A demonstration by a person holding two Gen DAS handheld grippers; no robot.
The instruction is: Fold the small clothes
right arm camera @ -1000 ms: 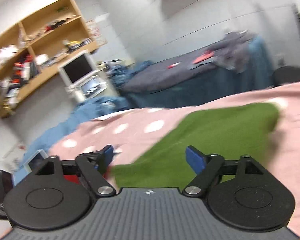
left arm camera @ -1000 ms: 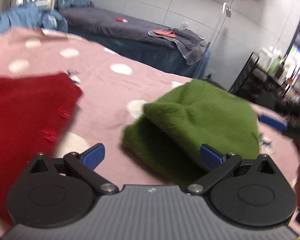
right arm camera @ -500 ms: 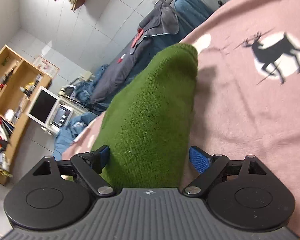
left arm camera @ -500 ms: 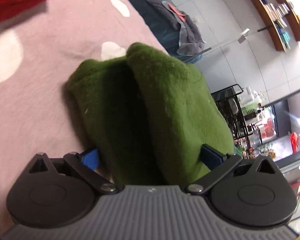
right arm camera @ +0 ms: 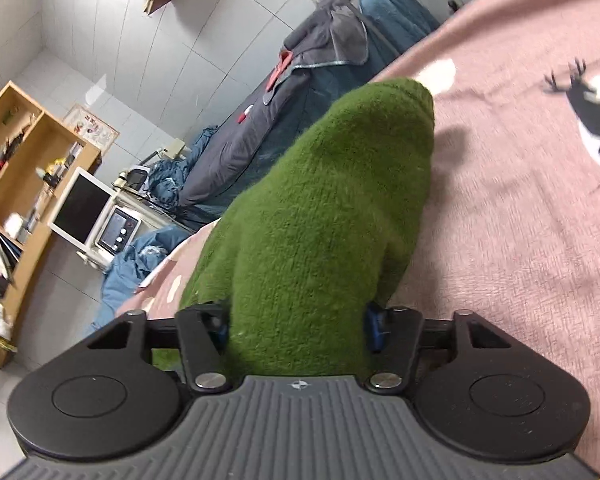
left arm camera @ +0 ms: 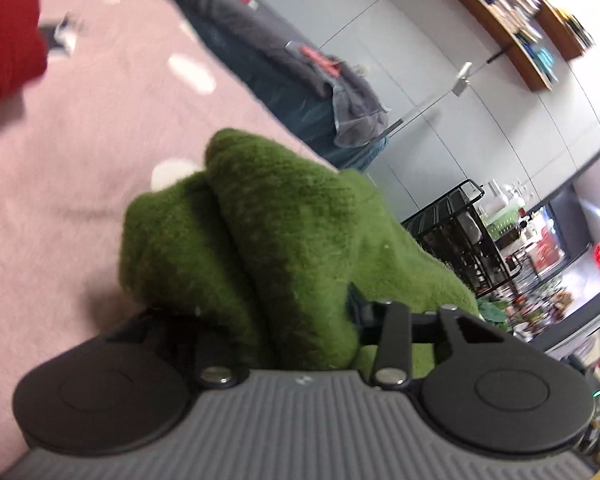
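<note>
A fuzzy green garment (left arm camera: 284, 236) lies bunched on the pink blanket (left arm camera: 80, 128). My left gripper (left arm camera: 276, 320) is shut on one end of it; the cloth fills the jaws and hides the fingertips. The same green garment (right arm camera: 320, 220) runs forward from my right gripper (right arm camera: 298, 326), which is shut on its other end, blue pads pressed into the cloth. A red garment (left arm camera: 4, 60) lies at the far left of the blanket.
The pink blanket (right arm camera: 520, 240) has white spots and a black deer print (right arm camera: 592, 116). Beyond its edge stand a dark-covered bed (right arm camera: 300, 92), a wooden shelf unit with a monitor (right arm camera: 80, 208), and a black wire rack (left arm camera: 460, 232).
Both grippers have closed on the green garment, which lay loose between open jaws half a second ago. The cloth is now bunched up and raised between them.
</note>
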